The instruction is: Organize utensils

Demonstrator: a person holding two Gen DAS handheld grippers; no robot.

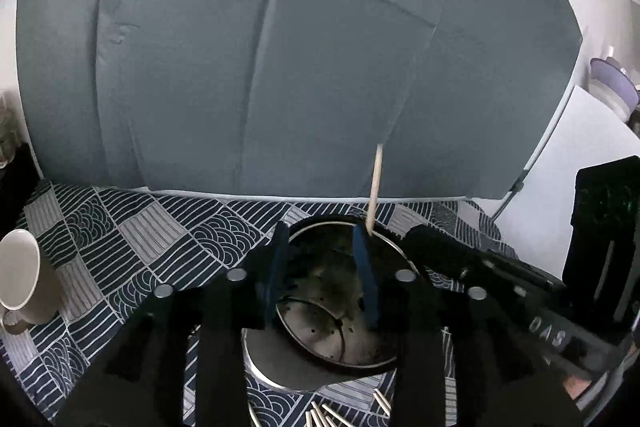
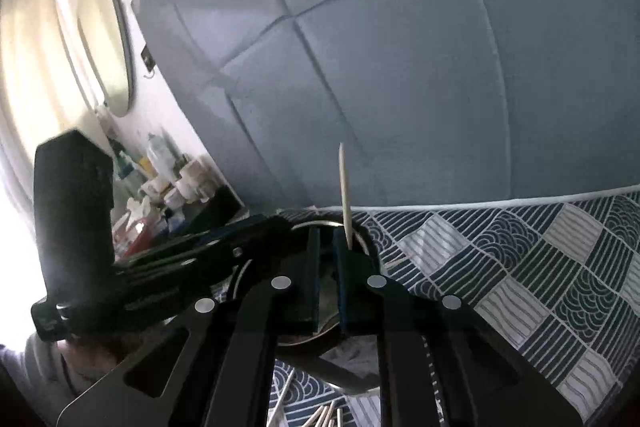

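Both tongs hover over a round, dark-walled metal utensil holder [image 1: 340,307] with a shiny rim and a perforated, stained bottom. It stands on a cloth [image 1: 132,227] of navy and grey patchwork wave print; whether a counter or a bed lies beneath, I cannot tell.

Left tongs [image 1: 322,241]: blue-padded jaws spread wide, straddling the holder's mouth, nothing between them. Right tongs [image 2: 327,237]: jaws drawn near together with a thin gap showing; no object visible in that gap.

One pale wooden chopstick [image 1: 375,183] stands nearly upright in the holder, leaning on the far rim. In the left view it rises just behind the tip of the right-hand blue pad; touching or merely beside, I cannot tell. In the right view the same stick [image 2: 345,187] rises just right of the right-hand pad, outside the gap.

More pale wooden sticks [image 1: 324,415] lie loose on the cloth on the near side of the holder, at the lower edge of both views.

Judgement: the step looks like dropping sticks into the holder one at a time.
- Keep the holder steady; the open left tongs could brace its rim.
- Release low inside the mouth so the stick does not bounce.
- Pick the next loose stick near its middle and pinch firmly; thin round wood rolls.
- Avoid knocking the standing stick.

A white ceramic mug [image 1: 22,275] stands well apart to the left.
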